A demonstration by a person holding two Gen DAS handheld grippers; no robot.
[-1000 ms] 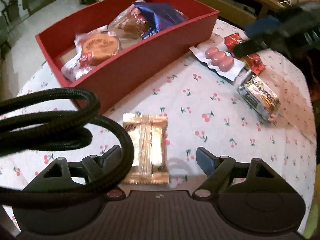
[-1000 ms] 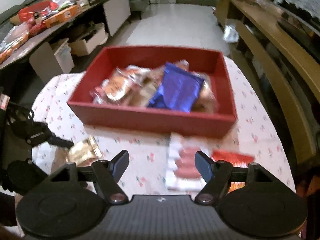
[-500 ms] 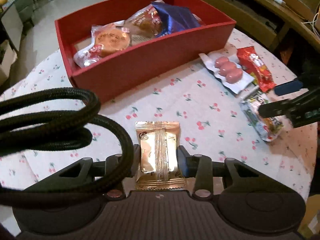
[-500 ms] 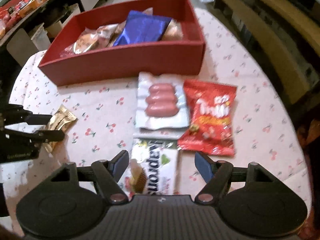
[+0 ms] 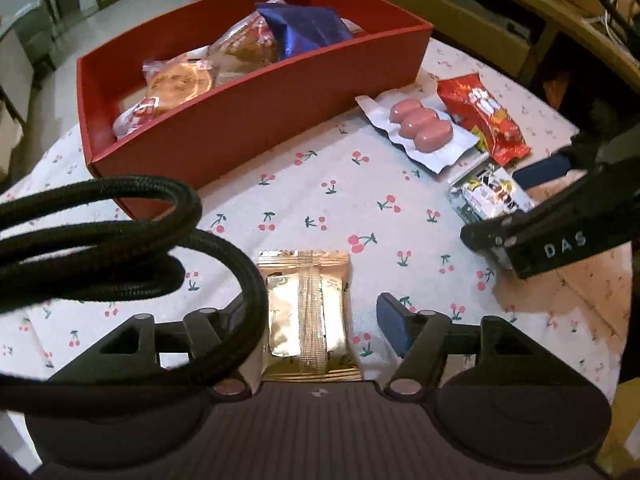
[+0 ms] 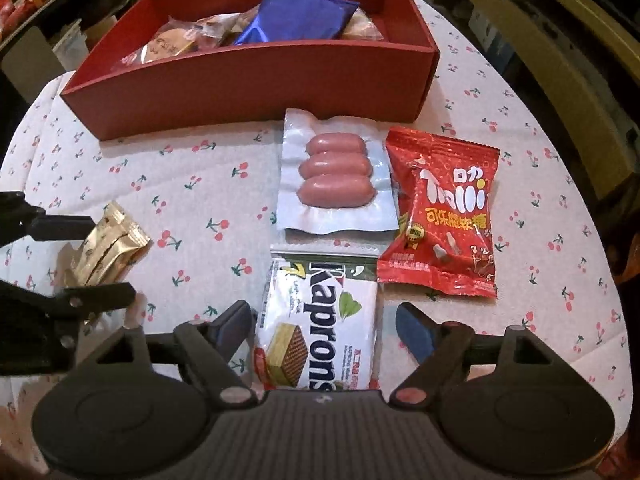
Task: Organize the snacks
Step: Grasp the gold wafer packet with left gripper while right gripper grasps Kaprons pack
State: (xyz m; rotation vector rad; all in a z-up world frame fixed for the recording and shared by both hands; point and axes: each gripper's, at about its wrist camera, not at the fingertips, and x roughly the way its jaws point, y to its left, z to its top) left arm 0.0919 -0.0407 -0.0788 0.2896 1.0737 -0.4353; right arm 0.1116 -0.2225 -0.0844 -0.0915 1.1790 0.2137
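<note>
A red box (image 5: 256,116) (image 6: 248,80) holds several wrapped snacks, one a blue pack (image 6: 296,16). A gold wafer pack (image 5: 306,316) (image 6: 106,248) lies on the cherry-print cloth between my left gripper's (image 5: 316,320) open fingers. My right gripper (image 6: 324,324) is open around the near end of a white Kaprons wafer pack (image 6: 320,320) (image 5: 490,196), which lies flat. A sausage pack (image 6: 336,176) (image 5: 420,128) and a red candy bag (image 6: 444,216) (image 5: 480,120) lie just beyond it.
The round table's cloth edge (image 6: 592,240) curves close on the right. A black braided cable (image 5: 120,240) loops across the left wrist view. Wooden benches (image 6: 560,40) and shelves with goods stand behind the table.
My left gripper was shut on the gold pack half a second ago and has opened; the pack lies on the cloth. My right gripper has come down around the Kaprons pack.
</note>
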